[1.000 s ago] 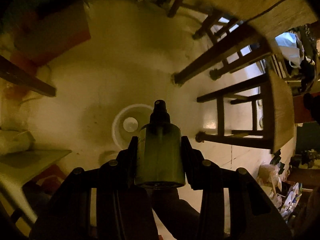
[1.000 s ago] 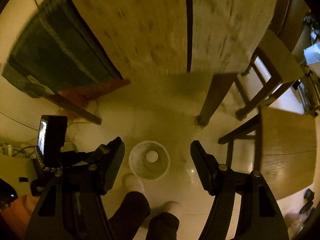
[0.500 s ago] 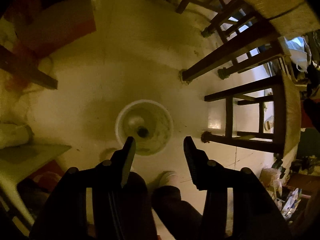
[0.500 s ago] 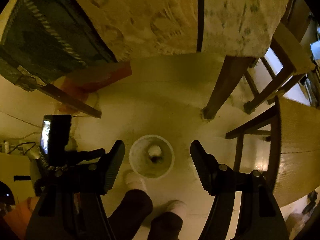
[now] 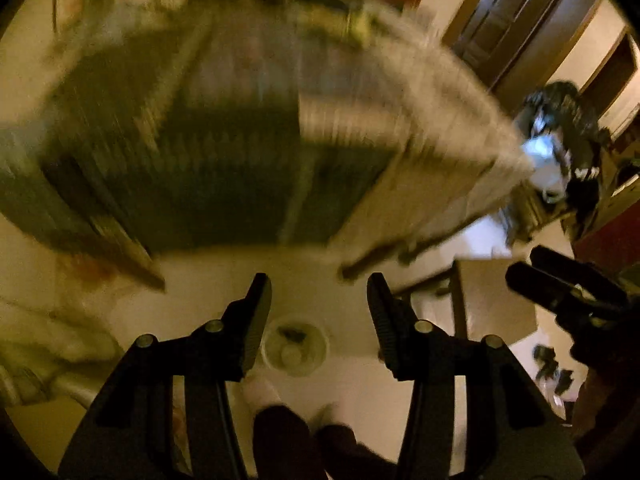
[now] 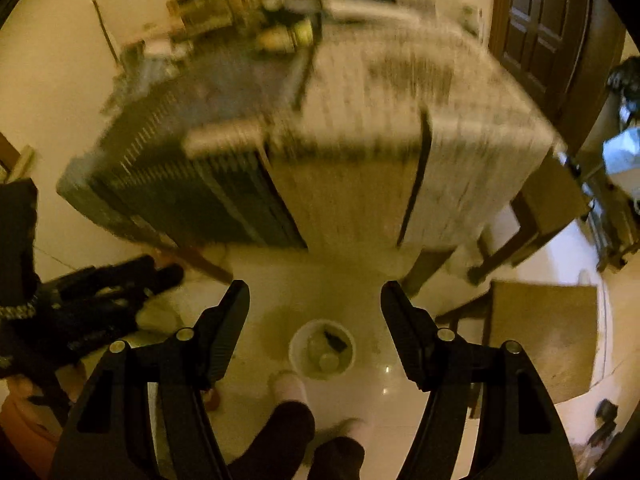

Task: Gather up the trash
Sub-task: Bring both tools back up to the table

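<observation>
The bin [image 6: 322, 355] is standing on the pale floor [image 6: 320, 288] just ahead of your feet [image 6: 289, 387], and it is already holding a dark item and at least one round pale piece; what they are is too small to tell. In the left view the same bin [image 5: 295, 345] is lying between the fingertips, well below them.

Your left claw [image 5: 319, 316] is gaping wide and carrying nothing. Your right claw [image 6: 315, 326] is likewise gaping wide and empty.

Beyond the bin, the table [image 6: 360, 152] is showing blurred, with clutter along its far edge [image 6: 280, 36] that cannot be made out. A stool [image 6: 542, 332] is standing to the right.

Judgement: you are between items, with a deposit done and the next pickup not yet begun. The next move is calling for you to pick out one piece of trash on the table and line an empty claw up on it.
</observation>
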